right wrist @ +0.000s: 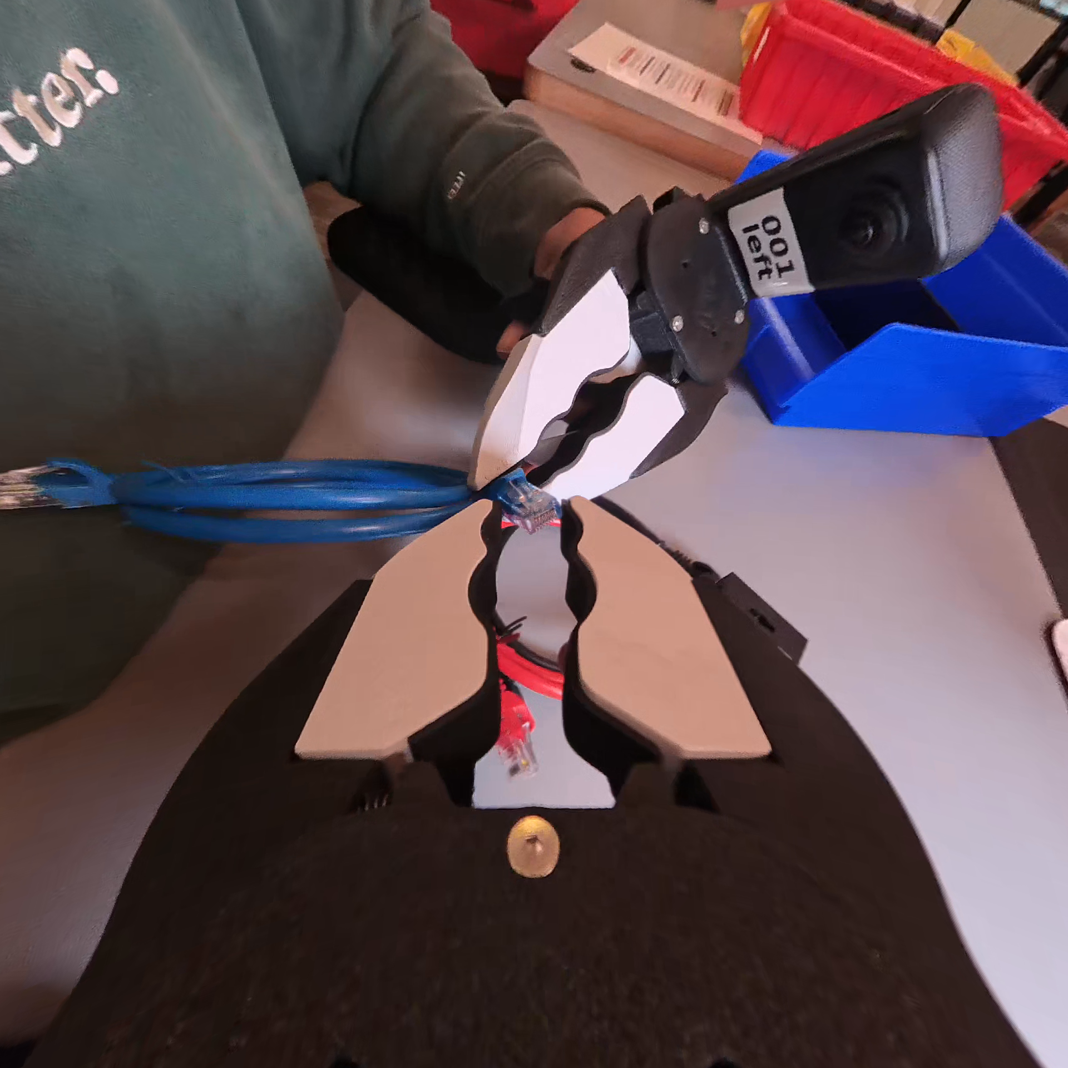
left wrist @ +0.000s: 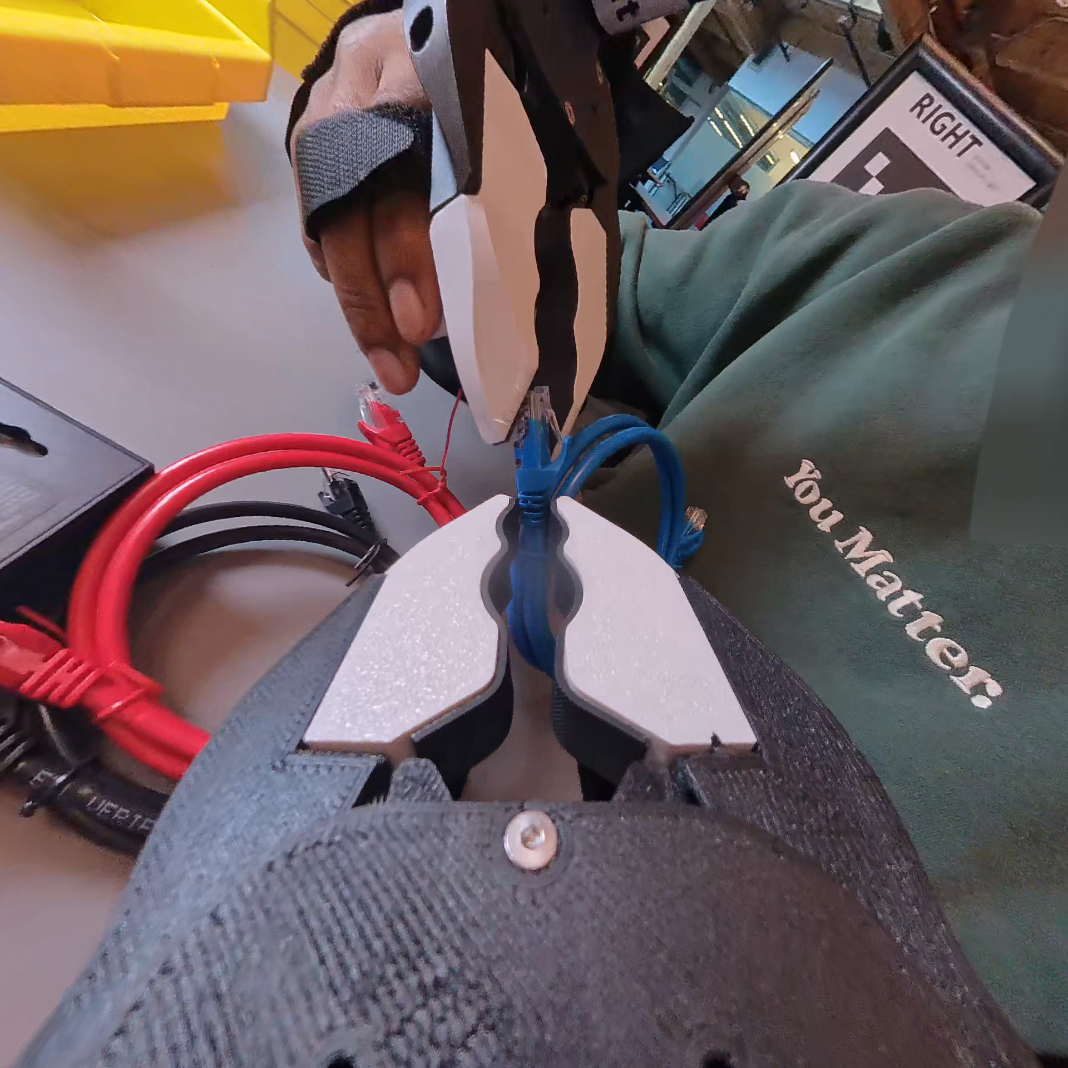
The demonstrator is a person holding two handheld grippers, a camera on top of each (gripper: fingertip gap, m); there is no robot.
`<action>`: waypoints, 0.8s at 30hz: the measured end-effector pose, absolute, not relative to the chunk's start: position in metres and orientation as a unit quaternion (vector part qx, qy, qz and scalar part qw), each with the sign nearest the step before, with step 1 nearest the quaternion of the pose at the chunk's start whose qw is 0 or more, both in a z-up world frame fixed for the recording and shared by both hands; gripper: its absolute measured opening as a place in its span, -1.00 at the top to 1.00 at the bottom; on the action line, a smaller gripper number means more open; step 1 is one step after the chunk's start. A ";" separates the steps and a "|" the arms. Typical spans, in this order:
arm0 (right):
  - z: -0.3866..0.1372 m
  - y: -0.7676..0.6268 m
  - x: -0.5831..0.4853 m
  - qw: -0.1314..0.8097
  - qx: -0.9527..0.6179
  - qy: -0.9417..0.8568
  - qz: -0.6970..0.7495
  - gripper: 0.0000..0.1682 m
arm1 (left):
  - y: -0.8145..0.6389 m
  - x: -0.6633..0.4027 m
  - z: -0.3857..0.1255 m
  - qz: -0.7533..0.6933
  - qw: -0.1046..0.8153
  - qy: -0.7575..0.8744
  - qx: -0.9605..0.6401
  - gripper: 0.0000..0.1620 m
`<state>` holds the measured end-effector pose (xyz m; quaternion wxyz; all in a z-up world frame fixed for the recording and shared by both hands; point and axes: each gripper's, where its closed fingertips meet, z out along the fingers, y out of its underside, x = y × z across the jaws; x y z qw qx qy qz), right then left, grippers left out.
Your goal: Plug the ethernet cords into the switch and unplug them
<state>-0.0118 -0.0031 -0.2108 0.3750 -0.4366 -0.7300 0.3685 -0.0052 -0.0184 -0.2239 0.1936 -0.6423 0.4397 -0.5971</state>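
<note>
Right now my left gripper (left wrist: pixel 533 508) is clenched on the coiled blue ethernet cord (left wrist: pixel 534 578), with the bundle running up through the narrow channel between its two white fingers (left wrist: pixel 427 630). The cord's clear plug (left wrist: pixel 538 411) sticks out just past the fingertips, pointing away from me.

My right gripper (left wrist: pixel 534 425) comes down from the far side and meets that same plug. In the left wrist view its tips appear pinched on the plug. In the right wrist view the plug (right wrist: pixel 531 508) sits between the very tips of the right gripper (right wrist: pixel 530 511), though I cannot tell from either view whether both fingers truly press on it. From this side the left gripper (right wrist: pixel 511 474) reaches in from the far right, and the blue loops trail off to the left, in front of a person's green sweatshirt (right wrist: pixel 144 260).

On the grey table (left wrist: pixel 144 289), to the left of my left gripper, lie a coiled red ethernet cord (left wrist: pixel 191 462) and a coiled black ethernet cord (left wrist: pixel 271 523), each tied in a bundle. The black switch (left wrist: pixel 52 479) sits at the far left edge, well apart from the blue plug. A yellow bin (left wrist: pixel 133 52) stands farther off. A blue bin (right wrist: pixel 901 358) and a red bin (right wrist: pixel 867 81) show in the right wrist view.
</note>
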 end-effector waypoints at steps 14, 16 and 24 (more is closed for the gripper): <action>-0.201 0.032 -0.020 0.291 -0.631 -0.537 0.478 0.85 | 0.031 -0.017 -0.210 -0.427 0.424 0.414 -0.682 0.82; -0.201 0.033 -0.025 0.274 -0.650 -0.499 0.504 0.85 | 0.033 -0.019 -0.210 -0.376 0.452 0.434 -0.683 0.81; -0.202 0.026 -0.035 0.259 -0.650 -0.465 0.542 0.85 | 0.030 -0.021 -0.217 -0.275 0.487 0.483 -0.674 0.82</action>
